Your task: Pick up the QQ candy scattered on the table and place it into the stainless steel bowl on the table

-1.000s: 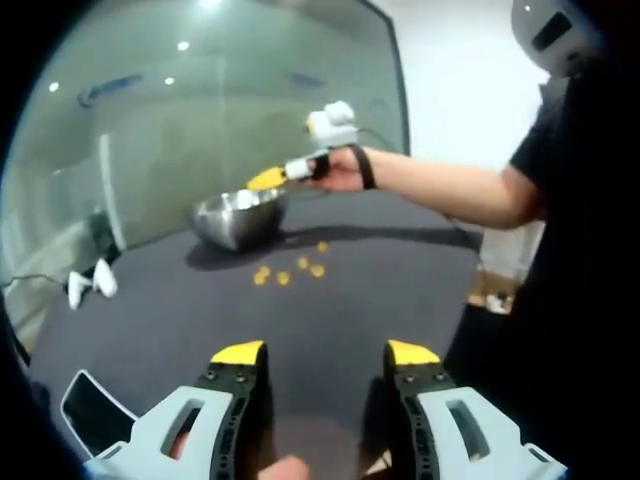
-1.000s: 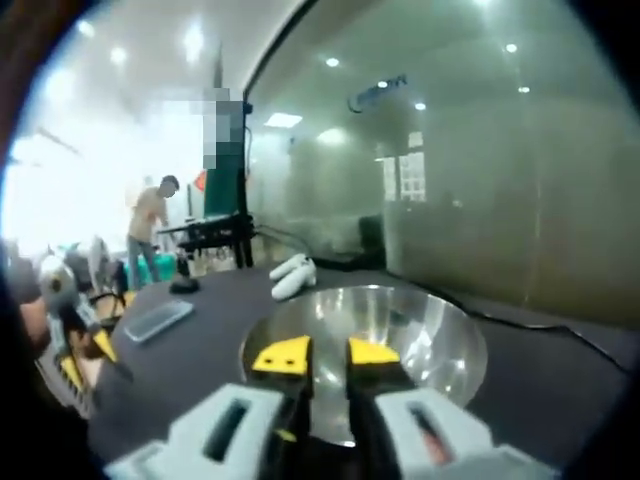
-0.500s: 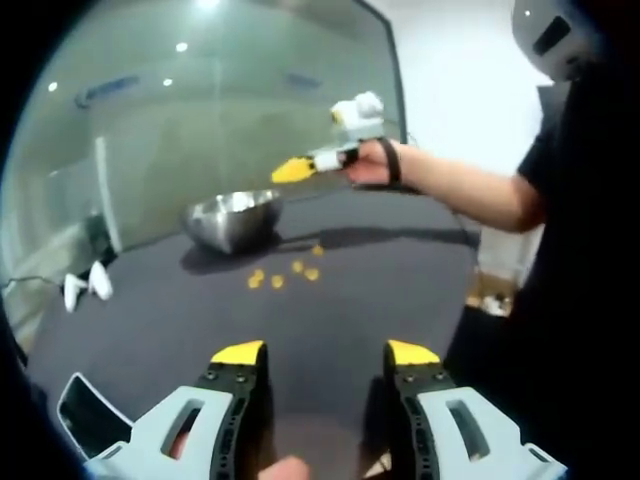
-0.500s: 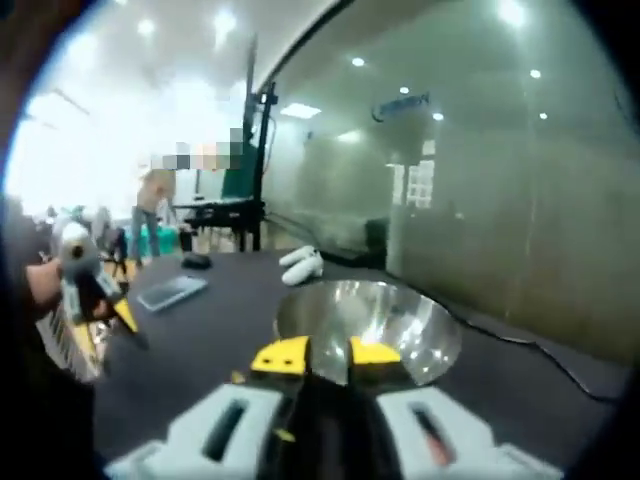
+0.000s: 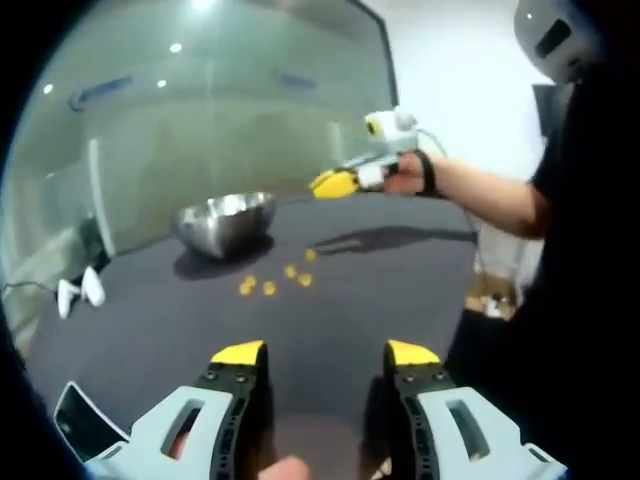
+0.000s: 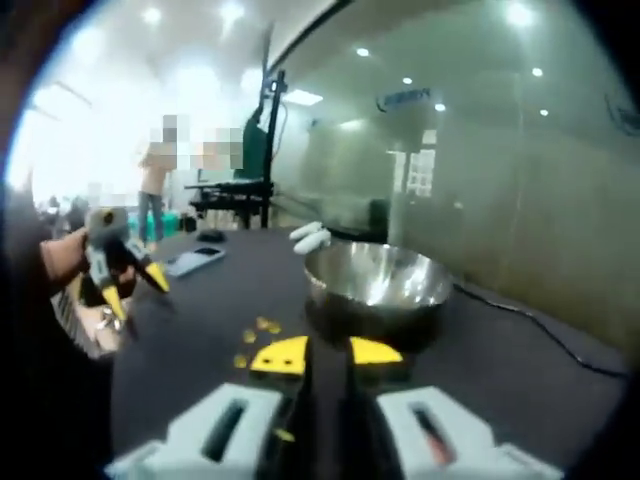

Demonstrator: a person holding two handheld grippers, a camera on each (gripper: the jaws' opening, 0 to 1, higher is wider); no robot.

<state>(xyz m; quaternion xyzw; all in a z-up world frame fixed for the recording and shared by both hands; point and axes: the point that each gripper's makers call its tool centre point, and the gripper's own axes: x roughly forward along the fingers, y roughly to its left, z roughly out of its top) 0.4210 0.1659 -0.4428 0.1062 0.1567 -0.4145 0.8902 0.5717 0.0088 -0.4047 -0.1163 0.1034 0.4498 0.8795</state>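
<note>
Office: glass partition wall [image 5: 200, 120], ceiling spotlights [image 6: 232, 12], desks behind.

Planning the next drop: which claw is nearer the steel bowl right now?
Right. The right claw hangs in the air just short of the steel bowl, tips nearly together. The left claw stays back over the near table, open, with the candies between it and the bowl.
</note>
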